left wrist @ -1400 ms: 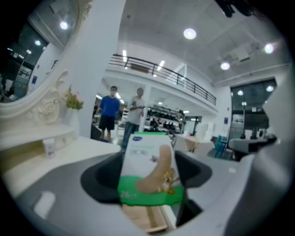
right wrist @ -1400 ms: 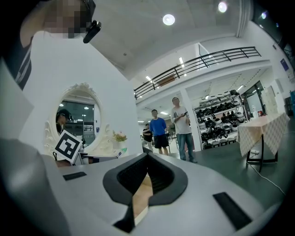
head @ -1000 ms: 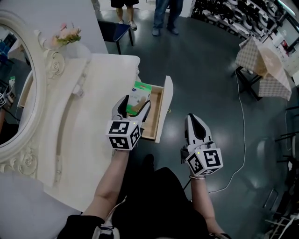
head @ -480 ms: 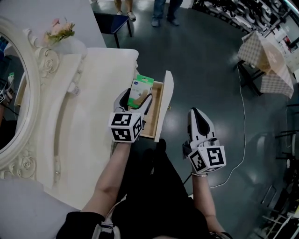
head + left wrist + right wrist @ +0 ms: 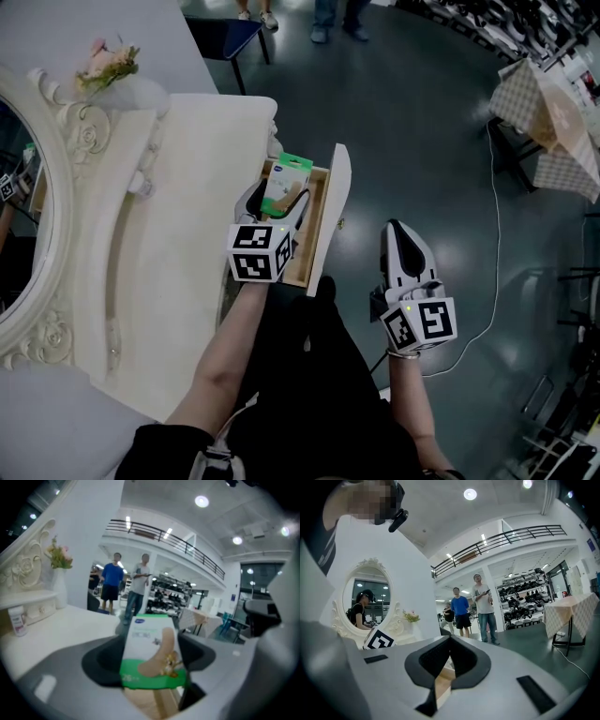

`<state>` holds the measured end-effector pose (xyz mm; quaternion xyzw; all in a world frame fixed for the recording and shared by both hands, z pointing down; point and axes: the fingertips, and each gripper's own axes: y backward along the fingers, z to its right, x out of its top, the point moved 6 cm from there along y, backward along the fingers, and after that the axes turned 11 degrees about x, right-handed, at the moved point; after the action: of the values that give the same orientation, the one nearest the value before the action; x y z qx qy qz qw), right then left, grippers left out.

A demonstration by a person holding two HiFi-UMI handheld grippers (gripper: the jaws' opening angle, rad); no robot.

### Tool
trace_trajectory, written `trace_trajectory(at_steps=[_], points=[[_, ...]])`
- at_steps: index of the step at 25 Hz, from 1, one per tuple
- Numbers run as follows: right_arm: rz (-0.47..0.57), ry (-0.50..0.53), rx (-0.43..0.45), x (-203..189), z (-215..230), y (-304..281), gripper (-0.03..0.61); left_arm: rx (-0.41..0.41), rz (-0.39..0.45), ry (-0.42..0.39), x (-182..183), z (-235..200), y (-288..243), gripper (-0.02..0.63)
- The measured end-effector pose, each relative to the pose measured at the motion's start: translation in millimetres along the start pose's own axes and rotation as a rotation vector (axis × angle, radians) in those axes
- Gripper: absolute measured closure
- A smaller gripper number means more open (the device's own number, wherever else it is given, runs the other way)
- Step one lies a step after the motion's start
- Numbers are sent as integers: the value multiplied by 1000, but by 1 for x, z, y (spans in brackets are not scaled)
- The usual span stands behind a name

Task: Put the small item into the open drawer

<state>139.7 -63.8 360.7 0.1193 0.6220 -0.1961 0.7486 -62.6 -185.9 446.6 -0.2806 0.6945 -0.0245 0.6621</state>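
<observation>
The left claw (image 5: 275, 199) is shut on a small white and green box (image 5: 285, 182), with a jaw pressed against each long side; the box sits over the far end of the open drawer (image 5: 333, 211), inside the line of its walls, its blue-marked end pointing away from the person; whether it touches the drawer bottom cannot be told; in the left gripper view the bare wood of the drawer shows just below the box's green band.

The drawer stands pulled out from the edge of the white surface (image 5: 187, 244), with its pale front panel on the side away from the surface; the right claw (image 5: 396, 230) hangs over the dark floor beyond that front panel, apart from the drawer, its jaws closed together with nothing between them.

An ornate white mirror (image 5: 37, 309) rises at the far side of the surface from the drawer, with a small bunch of flowers (image 5: 105, 64) at its top corner; beyond the drawer, two people (image 5: 126, 581) stand on the floor.
</observation>
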Motion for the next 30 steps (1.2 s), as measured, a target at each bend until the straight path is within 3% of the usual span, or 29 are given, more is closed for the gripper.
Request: trace_trajectory(at_steps=[8, 21, 30], points=[[-23, -43, 33, -6, 23, -16, 581, 41, -70, -14, -17, 3, -24, 250], [-62, -70, 69, -14, 54, -35, 581, 129, -241, -65, -78, -7, -71, 249], [-86, -89, 84, -21, 63, -43, 581, 162, -312, -57, -101, -12, -89, 249]])
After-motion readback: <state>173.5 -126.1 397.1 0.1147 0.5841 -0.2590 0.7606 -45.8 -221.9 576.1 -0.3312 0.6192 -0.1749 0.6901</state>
